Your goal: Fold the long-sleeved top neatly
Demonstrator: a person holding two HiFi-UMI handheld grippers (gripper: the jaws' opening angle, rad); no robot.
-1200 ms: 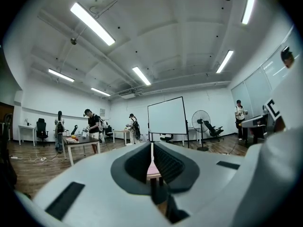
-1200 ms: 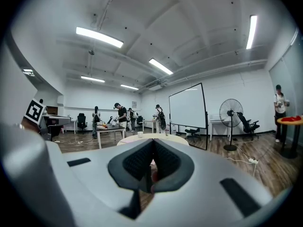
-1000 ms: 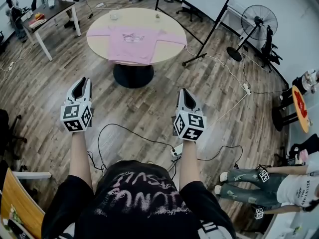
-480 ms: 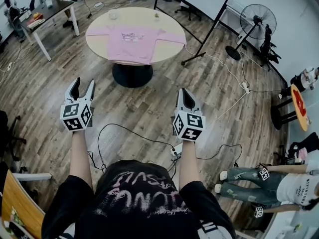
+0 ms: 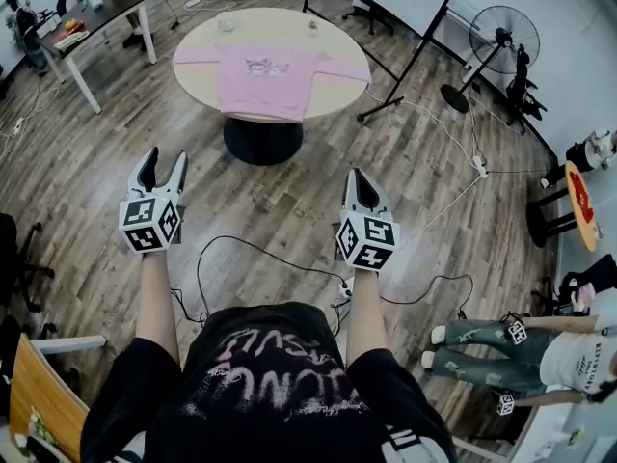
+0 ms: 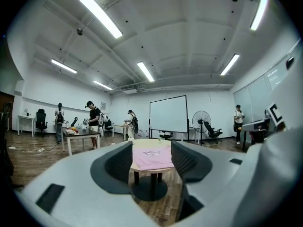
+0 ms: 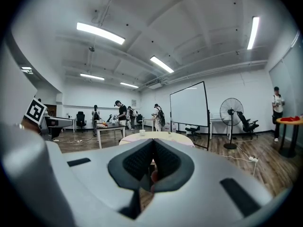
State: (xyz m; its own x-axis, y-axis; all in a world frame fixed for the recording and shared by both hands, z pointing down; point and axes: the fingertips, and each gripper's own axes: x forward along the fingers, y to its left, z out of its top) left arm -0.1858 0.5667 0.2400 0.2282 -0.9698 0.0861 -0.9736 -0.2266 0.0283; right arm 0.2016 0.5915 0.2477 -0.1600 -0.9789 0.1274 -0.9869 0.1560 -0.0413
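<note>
A wood-plank floor (image 5: 289, 201) fills most of the head view, and on it, well ahead of the person, stands a round table (image 5: 270, 27) on a dark pedestal base. The pink long-sleeved top (image 5: 265, 77) lies spread flat on this table, front up, both sleeves stretched out to the sides and its hem hanging a little over the near edge. Beyond the table are a whiteboard (image 6: 167, 113) on a stand, a pedestal fan (image 5: 503, 41) at the right and a desk (image 5: 101, 13) at the left, with people standing near it in both gripper views. Another person in jeans (image 5: 482, 340) sits low at the right edge. A black cable (image 5: 260, 254) loops across the floor between the two outstretched arms.

The left gripper (image 5: 163, 159) is held level over the floor, well short of the table; its jaws have just been opening and stand wide apart, with nothing between them but the distant view of the top. The right gripper (image 5: 359, 174) is beside it, equally far from the table, its jaws pressed together and empty
</note>
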